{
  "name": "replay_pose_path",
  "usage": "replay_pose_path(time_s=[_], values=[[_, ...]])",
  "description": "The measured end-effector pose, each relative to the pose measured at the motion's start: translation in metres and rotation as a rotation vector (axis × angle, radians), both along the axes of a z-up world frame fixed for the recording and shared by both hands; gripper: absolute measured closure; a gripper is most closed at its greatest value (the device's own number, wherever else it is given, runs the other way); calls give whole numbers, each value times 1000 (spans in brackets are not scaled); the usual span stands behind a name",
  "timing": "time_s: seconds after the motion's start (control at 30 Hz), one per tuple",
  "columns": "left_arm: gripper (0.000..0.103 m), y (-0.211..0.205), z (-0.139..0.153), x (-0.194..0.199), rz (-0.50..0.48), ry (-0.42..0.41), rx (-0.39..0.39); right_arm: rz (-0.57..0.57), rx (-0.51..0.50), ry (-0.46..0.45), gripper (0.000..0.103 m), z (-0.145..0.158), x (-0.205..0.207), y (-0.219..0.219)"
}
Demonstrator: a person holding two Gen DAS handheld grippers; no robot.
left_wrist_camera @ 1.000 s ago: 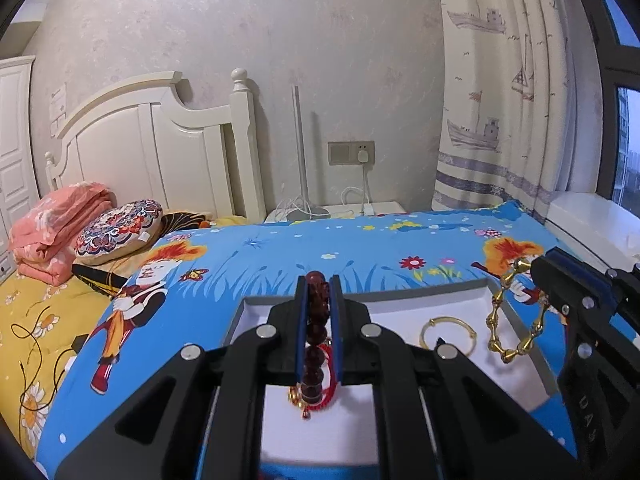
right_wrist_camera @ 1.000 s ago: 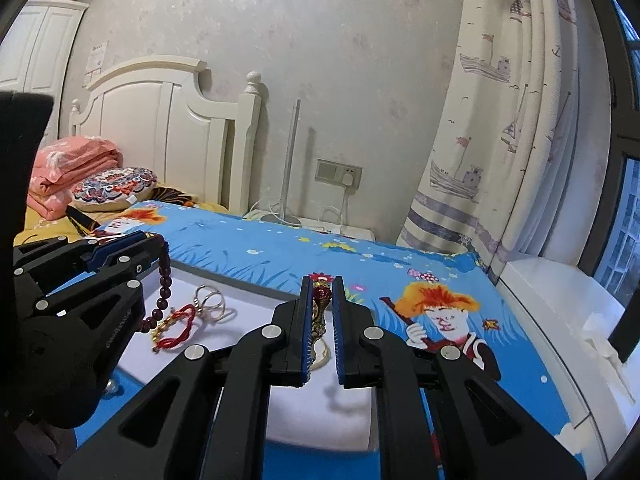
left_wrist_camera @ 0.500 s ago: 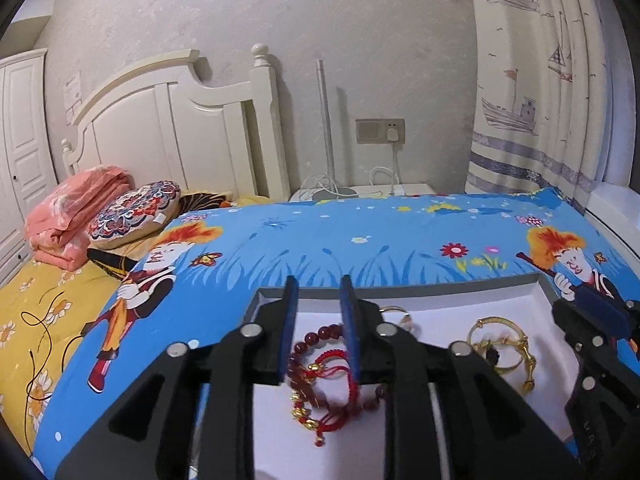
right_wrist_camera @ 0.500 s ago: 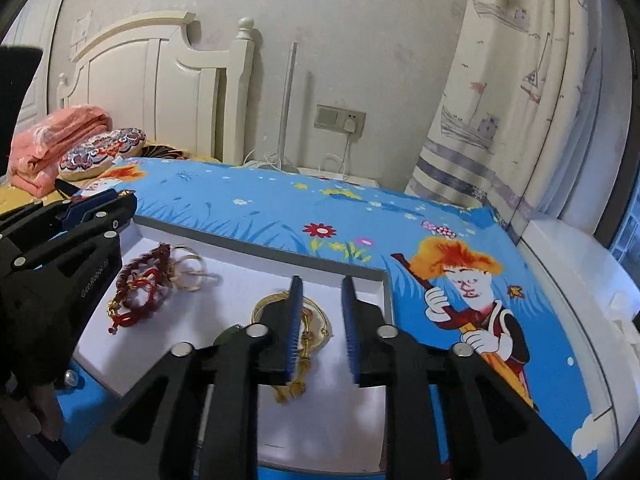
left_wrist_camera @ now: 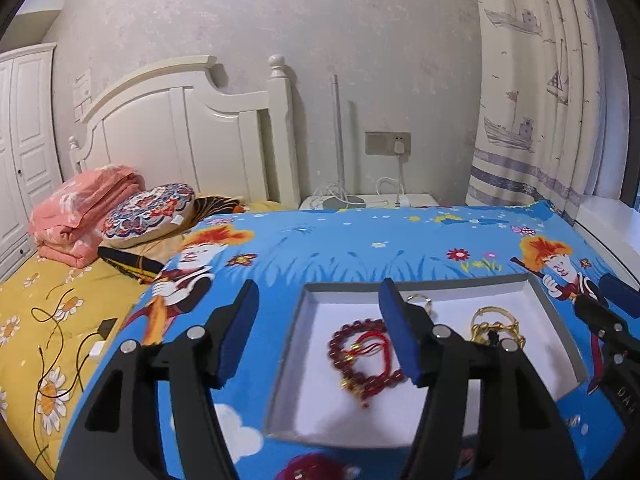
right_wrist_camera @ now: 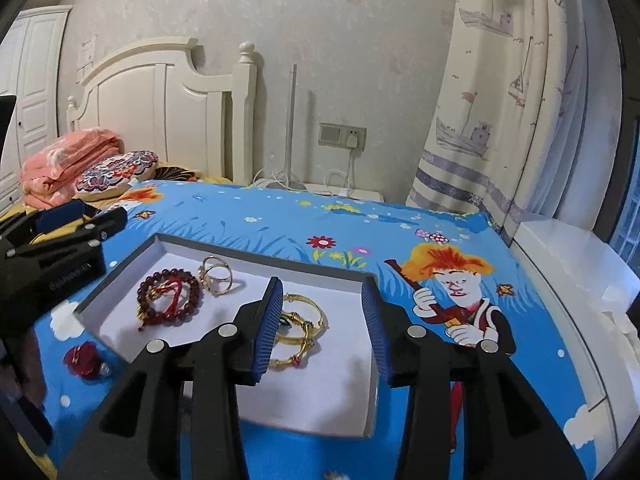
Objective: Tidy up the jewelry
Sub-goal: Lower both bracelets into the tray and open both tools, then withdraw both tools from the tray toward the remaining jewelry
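Observation:
A white tray with a grey rim lies on the blue cartoon bedspread. In it rest a dark red bead bracelet with red cord, two gold rings and gold bangles. My left gripper hovers over the tray's near left part, jaws opening, touching nothing; the bead bracelet lies below, beside the right finger. My right gripper hangs over the tray's right part, jaws opening and empty, the bangles partly behind its left finger. Each gripper shows at the edge of the other's view.
A small red item lies on the bedspread just outside the tray's near left corner. Behind are a white headboard, a patterned cushion, folded pink bedding, a nightstand with cables, and a curtain on the right.
A second ago the left gripper held the bead bracelet and the right a gold chain above the tray. Both pieces now lie in the tray; both jaws have opened and drawn back.

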State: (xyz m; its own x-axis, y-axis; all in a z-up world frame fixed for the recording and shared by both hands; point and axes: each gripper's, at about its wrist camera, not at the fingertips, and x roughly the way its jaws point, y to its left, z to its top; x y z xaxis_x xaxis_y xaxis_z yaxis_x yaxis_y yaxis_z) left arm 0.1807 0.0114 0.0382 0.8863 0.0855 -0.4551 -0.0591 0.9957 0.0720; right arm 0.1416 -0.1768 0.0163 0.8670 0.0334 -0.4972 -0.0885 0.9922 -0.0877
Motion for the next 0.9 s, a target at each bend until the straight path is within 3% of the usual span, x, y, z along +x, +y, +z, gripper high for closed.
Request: replay_pose_path(time_s=[0.17,0.33,0.53,0.9], values=[[42,16,2,-13,14,8,-7,2,3,6,63,-2,-10,1],[32,29,2,-37,38,-2,-53,6,24,4,53,-3,-26,1],[30,35,-12,-77,72,3,-106,13,75,-5,44,-8,-58,1],[24,27,-64,-149,55,26,-44,23,39,-3,36,-40,-114,3]])
